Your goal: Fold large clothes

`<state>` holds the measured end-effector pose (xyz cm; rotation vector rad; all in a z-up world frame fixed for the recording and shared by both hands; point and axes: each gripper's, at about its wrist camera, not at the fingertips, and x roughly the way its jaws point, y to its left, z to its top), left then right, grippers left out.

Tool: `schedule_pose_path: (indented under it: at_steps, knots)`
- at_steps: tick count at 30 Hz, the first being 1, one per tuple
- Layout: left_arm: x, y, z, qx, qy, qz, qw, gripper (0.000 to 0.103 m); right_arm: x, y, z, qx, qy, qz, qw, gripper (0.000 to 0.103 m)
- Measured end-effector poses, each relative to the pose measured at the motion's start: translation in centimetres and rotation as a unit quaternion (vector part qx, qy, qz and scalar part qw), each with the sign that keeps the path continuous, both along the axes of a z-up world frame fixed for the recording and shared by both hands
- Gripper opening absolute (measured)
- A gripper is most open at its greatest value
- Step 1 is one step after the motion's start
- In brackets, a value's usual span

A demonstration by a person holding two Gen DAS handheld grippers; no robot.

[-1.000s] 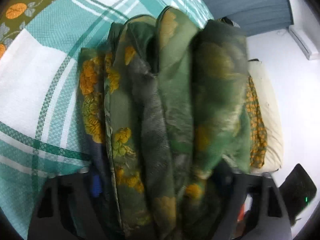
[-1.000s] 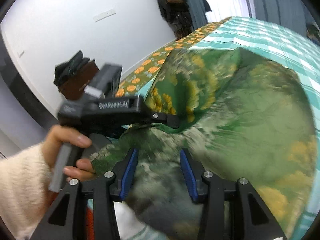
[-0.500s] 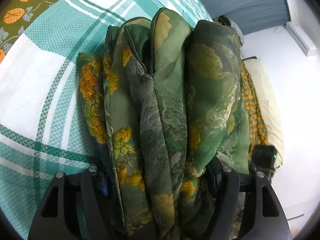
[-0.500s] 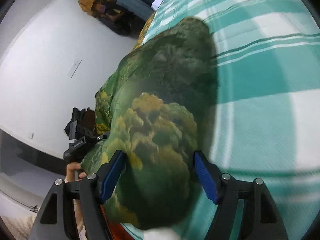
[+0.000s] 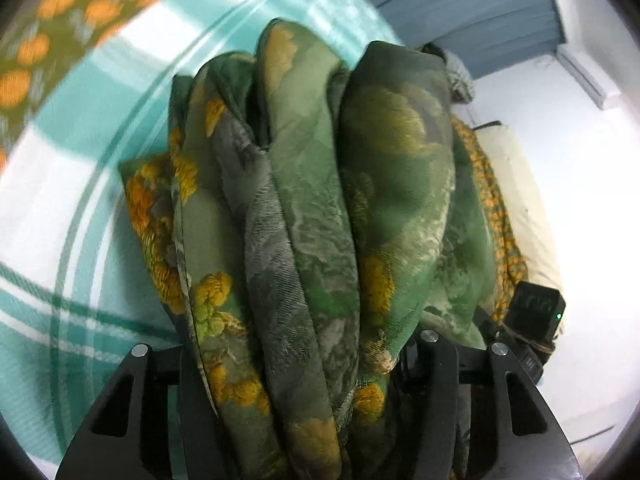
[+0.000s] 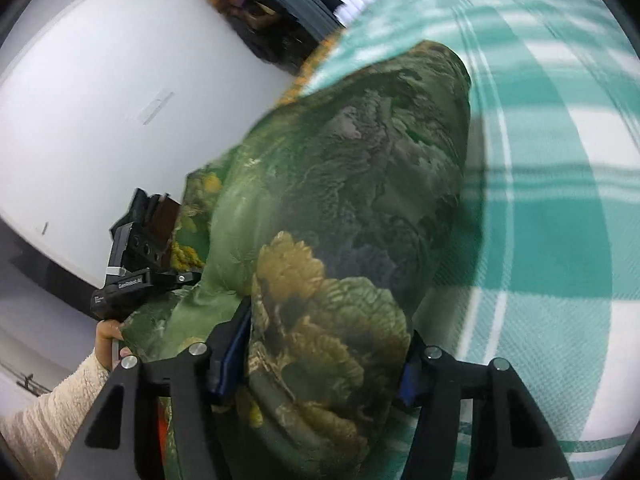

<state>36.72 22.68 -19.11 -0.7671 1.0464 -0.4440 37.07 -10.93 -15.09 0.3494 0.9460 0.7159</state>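
Note:
A green cloth with yellow flower print (image 5: 312,208) is bunched in several thick folds between the fingers of my left gripper (image 5: 296,364), which is shut on it. The same cloth (image 6: 352,216) fills the gap between the blue-padded fingers of my right gripper (image 6: 324,364), which is shut on a thick wad of it. The cloth hangs over a bed with a teal and white checked cover (image 5: 60,208), which also shows in the right wrist view (image 6: 560,208). The left gripper (image 6: 132,276) shows in the right wrist view, held by a hand in a cream sleeve.
An olive sheet with orange flowers (image 5: 48,28) lies at the bed's far edge. A cream pillow (image 5: 524,200) lies against the white wall. Dark clothes (image 6: 256,20) hang by the wall. Blue-grey curtains (image 5: 460,4) hang behind the bed.
Both grippers have shifted and the views are blurred by motion. The cloth bundle has stayed held in both. The right gripper's body has come further into the left view at lower right.

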Motion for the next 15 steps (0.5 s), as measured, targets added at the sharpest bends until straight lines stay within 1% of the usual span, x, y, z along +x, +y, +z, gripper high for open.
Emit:
schedule_pose_path:
  at_steps: [2, 3, 4, 5, 7, 9, 12, 15]
  knots:
    - [0.9, -0.2, 1.7, -0.006, -0.02, 0.005, 0.9998, 0.055, 0.7, -0.8, 1.6, 0.017, -0.018, 0.0, 1.0, 0.06]
    - [1.9, -0.5, 2.6, -0.002, -0.033, 0.005, 0.9995, 0.055, 1.2, -1.2, 2.2, 0.025, -0.025, 0.0, 0.999, 0.06]
    - [3.0, -0.9, 3.4, 0.005, -0.043, 0.003, 0.9991, 0.055, 2.2, -1.6, 2.9, 0.029, -0.034, 0.003, 0.999, 0.06]
    - [4.7, -1.5, 4.1, 0.011, -0.05, 0.003, 0.9987, 0.055, 3.2, -0.9, 3.3, 0.031, -0.042, 0.005, 0.999, 0.06]
    - [7.7, -2.4, 4.8, 0.016, -0.057, 0.006, 0.9982, 0.055, 5.9, -1.7, 4.0, 0.038, -0.051, 0.003, 0.998, 0.06]
    - [10.5, -3.4, 4.8, 0.023, -0.057, 0.008, 0.998, 0.055, 8.7, -2.5, 3.7, 0.045, -0.048, -0.001, 0.998, 0.06]
    - [14.7, -4.8, 4.0, 0.037, -0.054, 0.009, 0.9978, 0.055, 14.0, -3.9, 2.7, 0.051, -0.037, -0.005, 0.998, 0.06]
    - [18.0, -5.4, 1.9, 0.049, -0.044, 0.008, 0.9978, 0.056, 17.5, -4.9, 1.0, 0.058, -0.016, -0.007, 0.998, 0.06]
